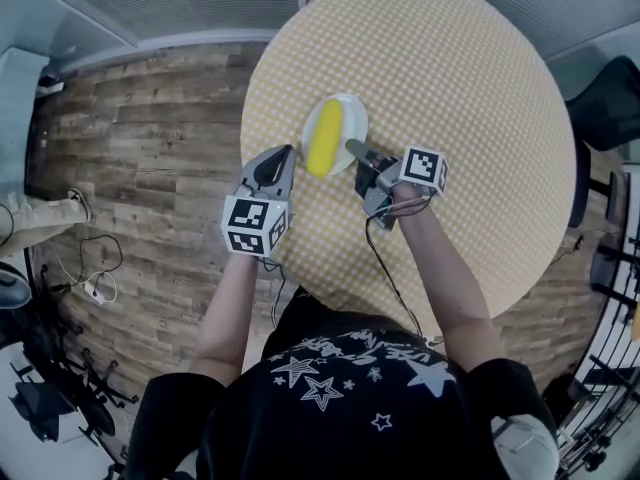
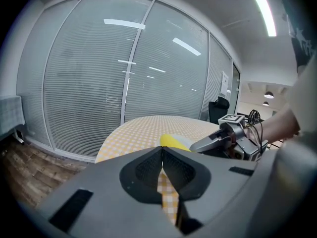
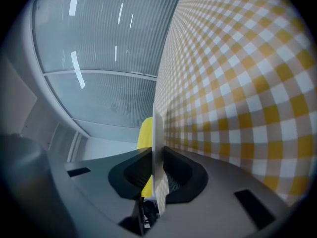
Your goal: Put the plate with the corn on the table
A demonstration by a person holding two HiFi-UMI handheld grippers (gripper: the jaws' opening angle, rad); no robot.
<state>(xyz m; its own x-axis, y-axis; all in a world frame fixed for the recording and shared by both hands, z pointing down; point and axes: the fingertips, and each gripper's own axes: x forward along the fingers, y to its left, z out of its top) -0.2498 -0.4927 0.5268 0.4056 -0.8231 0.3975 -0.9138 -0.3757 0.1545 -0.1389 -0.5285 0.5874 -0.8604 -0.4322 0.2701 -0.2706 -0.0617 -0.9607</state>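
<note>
Right gripper point(image 3: 157, 168) is clamped on the rim of the small white plate point(image 1: 352, 118), which has the yellow corn cob point(image 1: 324, 136) on it. The plate sits over the left part of the round yellow-and-white checked table point(image 1: 450, 88); can't tell if it's fully set down. Left gripper point(image 2: 162, 155) is just beside the plate, jaws pressed together with nothing in them.
</note>
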